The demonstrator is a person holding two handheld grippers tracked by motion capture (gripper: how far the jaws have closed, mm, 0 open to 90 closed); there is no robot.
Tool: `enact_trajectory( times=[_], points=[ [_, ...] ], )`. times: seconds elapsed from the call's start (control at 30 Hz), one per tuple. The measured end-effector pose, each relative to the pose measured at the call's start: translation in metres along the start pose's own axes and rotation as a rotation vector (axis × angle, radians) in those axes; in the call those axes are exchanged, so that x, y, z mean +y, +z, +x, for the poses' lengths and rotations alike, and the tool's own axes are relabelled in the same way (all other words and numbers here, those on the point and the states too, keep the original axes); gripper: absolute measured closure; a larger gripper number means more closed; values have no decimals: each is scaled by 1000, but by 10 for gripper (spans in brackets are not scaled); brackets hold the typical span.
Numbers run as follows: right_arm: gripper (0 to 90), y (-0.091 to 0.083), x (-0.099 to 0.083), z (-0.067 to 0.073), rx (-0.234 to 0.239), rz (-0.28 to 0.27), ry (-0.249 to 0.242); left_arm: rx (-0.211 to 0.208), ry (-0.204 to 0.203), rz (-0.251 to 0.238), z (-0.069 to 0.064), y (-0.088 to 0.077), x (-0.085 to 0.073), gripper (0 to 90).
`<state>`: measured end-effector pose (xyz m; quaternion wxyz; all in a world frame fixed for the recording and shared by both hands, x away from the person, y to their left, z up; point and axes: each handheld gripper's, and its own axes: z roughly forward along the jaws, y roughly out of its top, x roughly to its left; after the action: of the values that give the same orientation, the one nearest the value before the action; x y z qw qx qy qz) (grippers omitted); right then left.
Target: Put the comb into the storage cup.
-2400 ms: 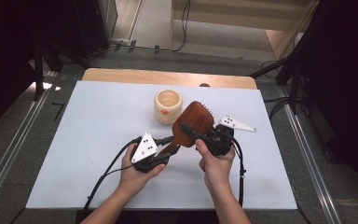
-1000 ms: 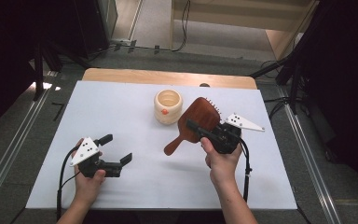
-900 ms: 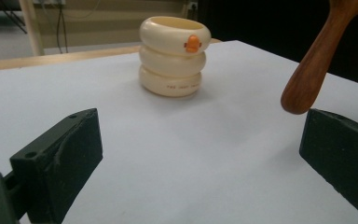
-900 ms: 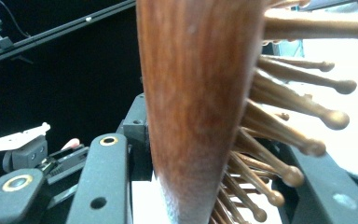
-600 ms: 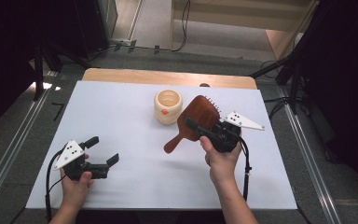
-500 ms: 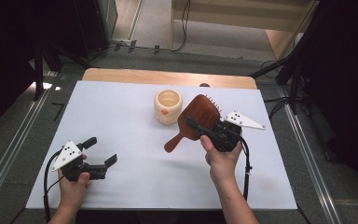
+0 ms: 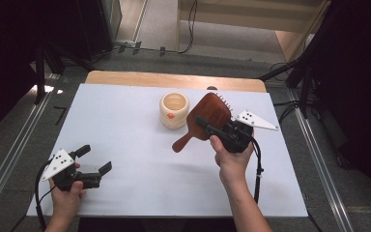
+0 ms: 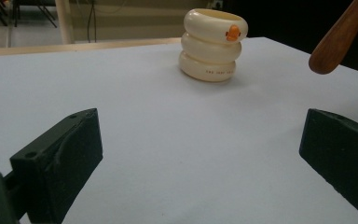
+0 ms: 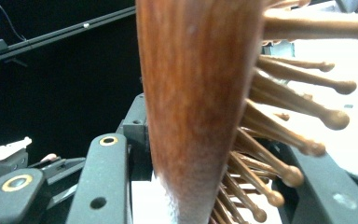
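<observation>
Right gripper (image 7: 211, 129) pinches the head of the brush (image 7: 207, 113), one jaw on the smooth wooden back, the other on the bristle side. In the right gripper view the brush (image 9: 196, 107) stands edge-on between the jaws, bristles pointing to that view's right. In the high view the brush is held clear of the mat (image 7: 125, 121), tilted, with the handle slanting down toward the person's left and its tip above the mat. The right hand (image 7: 232, 159) grips the tool from below; its grey plate points toward the mat's right edge.

Left gripper (image 7: 96, 162) is spread wide with nothing between the jaws. It sits low over the near left corner of the mat, well apart from the brush, held by the left hand (image 7: 65, 193). In the left gripper view both jaws frame bare mat, and the brush handle tip (image 8: 338, 37) shows at upper right.

Cup (image 7: 174, 110), cream, ribbed, with a small orange mark, stands upright on the mat just left of the brush head; contact cannot be judged. In the left gripper view the cup (image 8: 213, 44) stands apart from the handle tip.
</observation>
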<state>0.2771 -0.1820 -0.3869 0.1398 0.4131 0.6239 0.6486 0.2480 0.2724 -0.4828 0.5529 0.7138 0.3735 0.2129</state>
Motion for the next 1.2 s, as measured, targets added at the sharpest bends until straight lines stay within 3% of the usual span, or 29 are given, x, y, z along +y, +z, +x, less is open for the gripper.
enact_trajectory(
  times=[0.43,1.2],
  points=[
    [525,0,15,-2,-14,-24,-22,15,-9,-8,5,-11,-4,0],
    [525,13,44,-4,-38,-47,-61,16,-1,-14,1,-8,-8,0]
  ],
)
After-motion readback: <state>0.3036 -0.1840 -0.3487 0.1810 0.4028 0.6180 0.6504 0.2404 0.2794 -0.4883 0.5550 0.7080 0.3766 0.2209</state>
